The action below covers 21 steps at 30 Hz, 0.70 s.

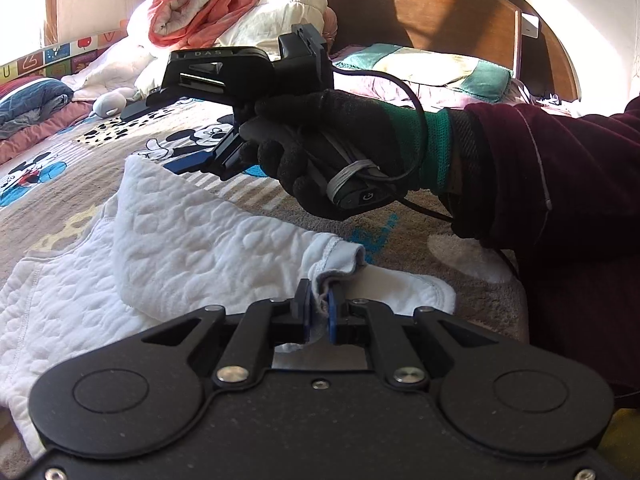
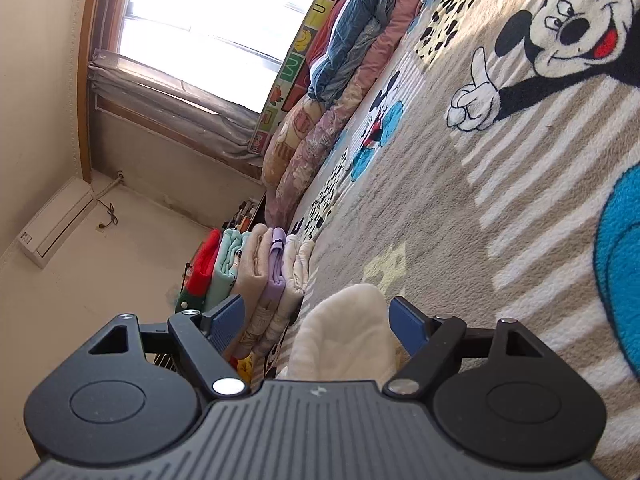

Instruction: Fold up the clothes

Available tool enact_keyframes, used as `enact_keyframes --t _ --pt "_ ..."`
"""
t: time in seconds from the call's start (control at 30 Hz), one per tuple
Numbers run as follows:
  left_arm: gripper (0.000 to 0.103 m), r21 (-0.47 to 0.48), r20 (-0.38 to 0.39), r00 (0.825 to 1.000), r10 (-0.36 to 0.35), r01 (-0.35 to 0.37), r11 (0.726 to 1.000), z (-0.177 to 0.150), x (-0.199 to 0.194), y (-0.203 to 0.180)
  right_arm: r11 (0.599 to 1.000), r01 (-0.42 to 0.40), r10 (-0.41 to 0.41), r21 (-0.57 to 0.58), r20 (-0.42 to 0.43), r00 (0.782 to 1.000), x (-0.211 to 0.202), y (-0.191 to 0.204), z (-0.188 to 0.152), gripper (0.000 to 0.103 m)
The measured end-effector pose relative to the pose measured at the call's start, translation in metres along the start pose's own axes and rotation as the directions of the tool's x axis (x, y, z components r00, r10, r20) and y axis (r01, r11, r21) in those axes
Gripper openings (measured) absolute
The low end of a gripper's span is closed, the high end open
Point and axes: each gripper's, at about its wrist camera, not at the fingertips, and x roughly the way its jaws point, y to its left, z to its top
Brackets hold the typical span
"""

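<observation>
Left hand-held gripper (image 1: pixel 319 312) pinching white garment (image 1: pixel 160 240), right hand-held gripper (image 2: pixel 318 324) spread wide, bedspread (image 2: pixel 500 220) beneath.

The right gripper (image 1: pixel 208 136) body reads "DAS".

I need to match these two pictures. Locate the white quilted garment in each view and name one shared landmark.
Left wrist view: white quilted garment spreads across the lower left, hem pinched in the left hand-held gripper.
Right wrist view: only a white fold at bottom centre, probably it.
Shared landmark: Mickey Mouse blanket.
</observation>
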Motion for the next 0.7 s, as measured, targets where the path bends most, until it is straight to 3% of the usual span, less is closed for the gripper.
enact_keyframes --t 0.1,0.17,0.3,0.43,0.5,0.63,0.7 --pt "0.018 -0.016 -0.01 0.999 -0.041 0.041 0.999 -0.001 0.001 0.003 0.997 0.023 -0.021 -0.078 0.031 0.999 -0.013 0.011 -0.003 0.08" --pt "0.04 -0.031 0.01 0.996 -0.093 0.093 0.995 -0.002 -0.004 0.004 0.986 0.043 -0.034 -0.164 0.054 0.998 -0.025 0.026 -0.007 0.079" --pt "0.04 -0.104 0.137 0.983 -0.119 0.134 0.985 0.0 -0.03 0.02 0.929 0.068 -0.043 -0.363 0.075 0.996 -0.06 0.065 -0.025 0.073" --pt "0.037 -0.235 0.226 0.974 0.03 0.025 0.972 -0.004 -0.049 0.049 0.822 0.105 -0.078 -0.559 0.072 0.994 -0.087 0.106 -0.051 0.069" --pt "0.033 -0.305 0.224 0.963 0.148 -0.075 0.949 -0.003 -0.05 0.06 0.763 0.125 -0.109 -0.634 0.065 0.992 -0.097 0.118 -0.071 0.065" --pt "0.009 -0.352 0.184 0.944 0.275 -0.198 0.915 0.01 -0.04 0.059 0.638 0.163 -0.174 -0.753 0.066 0.982 -0.109 0.132 -0.117 0.057" --pt "0.009 -0.373 0.162 0.928 0.337 -0.259 0.891 0.016 -0.034 0.059 0.563 0.154 -0.195 -0.812 0.051 0.98 -0.104 0.138 -0.137 0.054"
